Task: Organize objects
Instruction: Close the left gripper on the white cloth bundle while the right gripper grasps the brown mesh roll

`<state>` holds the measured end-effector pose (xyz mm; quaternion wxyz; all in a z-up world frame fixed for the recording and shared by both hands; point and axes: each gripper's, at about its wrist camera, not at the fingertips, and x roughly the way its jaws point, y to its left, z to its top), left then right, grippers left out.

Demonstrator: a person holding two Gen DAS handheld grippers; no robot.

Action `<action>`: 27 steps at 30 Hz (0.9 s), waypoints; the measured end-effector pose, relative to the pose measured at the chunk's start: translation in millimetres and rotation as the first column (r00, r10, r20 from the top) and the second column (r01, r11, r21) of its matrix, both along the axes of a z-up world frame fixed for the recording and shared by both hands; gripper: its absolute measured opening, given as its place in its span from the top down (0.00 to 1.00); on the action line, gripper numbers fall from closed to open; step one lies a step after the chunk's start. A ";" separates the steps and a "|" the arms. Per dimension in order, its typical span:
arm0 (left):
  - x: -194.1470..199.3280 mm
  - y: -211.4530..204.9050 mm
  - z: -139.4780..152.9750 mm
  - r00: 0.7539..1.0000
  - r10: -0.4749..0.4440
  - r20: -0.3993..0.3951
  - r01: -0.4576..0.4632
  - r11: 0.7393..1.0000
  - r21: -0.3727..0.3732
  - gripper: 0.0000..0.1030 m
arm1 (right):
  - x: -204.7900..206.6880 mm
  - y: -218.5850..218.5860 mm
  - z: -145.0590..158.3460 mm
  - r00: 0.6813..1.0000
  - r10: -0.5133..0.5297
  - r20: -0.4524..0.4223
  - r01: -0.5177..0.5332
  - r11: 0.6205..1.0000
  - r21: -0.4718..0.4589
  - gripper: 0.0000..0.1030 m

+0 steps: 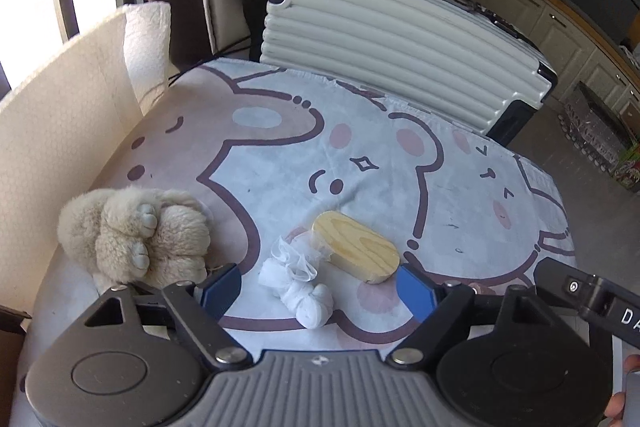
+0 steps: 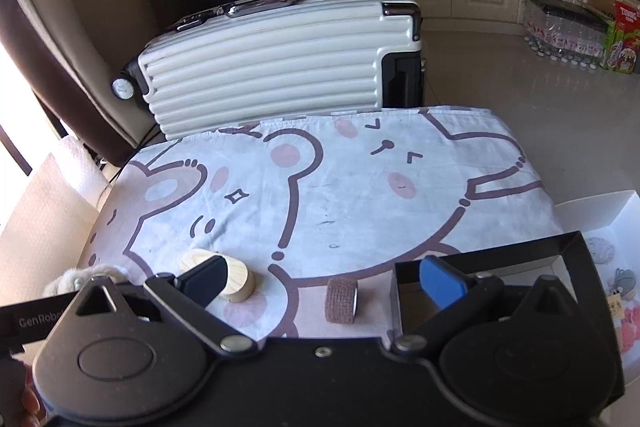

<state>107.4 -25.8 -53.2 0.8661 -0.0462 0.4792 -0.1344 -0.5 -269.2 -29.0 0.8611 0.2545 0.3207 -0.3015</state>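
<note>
In the left wrist view my left gripper (image 1: 318, 291) is open and empty, low over the cartoon cloth. A white bundle of socks (image 1: 298, 283) lies between its blue fingers. An oval wooden block (image 1: 356, 247) lies just beyond, and a beige plush toy (image 1: 136, 235) to the left. In the right wrist view my right gripper (image 2: 324, 285) is open and empty. A brown bandage roll (image 2: 341, 301) stands between its fingers. The wooden block (image 2: 236, 277) lies behind the left finger. A black open box (image 2: 520, 267) sits behind the right finger.
A white ribbed suitcase (image 2: 272, 63) lies beyond the table's far edge. A paper towel roll (image 1: 146, 43) and cream sheet stand at the left. A white box (image 2: 612, 227) with small items sits right of the table. Bottle packs (image 2: 568, 39) stand on the floor.
</note>
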 end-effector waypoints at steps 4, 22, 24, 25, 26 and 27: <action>12.3 7.4 -17.8 0.997 0.044 -0.070 -0.048 0.997 -0.052 0.28 | 8.7 -8.2 -5.5 1.000 -0.014 0.014 0.014 1.000 0.004 0.01; 47.1 21.6 -76.2 0.938 0.198 -0.283 -0.251 0.954 -0.163 0.49 | 48.7 -32.5 -56.1 0.993 -0.016 -0.119 0.040 0.978 0.204 0.41; 48.5 21.6 -80.5 0.933 0.202 -0.299 -0.261 0.950 -0.170 0.50 | 49.9 -33.8 -59.7 0.991 -0.013 -0.135 0.041 0.977 0.210 0.44; 49.0 21.4 -82.5 0.930 0.204 -0.306 -0.264 0.949 -0.172 0.50 | 50.5 -34.2 -61.3 0.989 -0.015 -0.146 0.045 0.977 0.209 0.46; 49.5 21.2 -83.8 0.928 0.204 -0.311 -0.266 0.948 -0.172 0.50 | 51.0 -34.5 -62.9 0.988 -0.015 -0.153 0.047 0.977 0.207 0.47; 50.0 21.1 -85.4 0.926 0.205 -0.316 -0.269 0.948 -0.172 0.50 | 51.4 -34.6 -64.4 0.987 -0.013 -0.159 0.046 0.977 0.206 0.47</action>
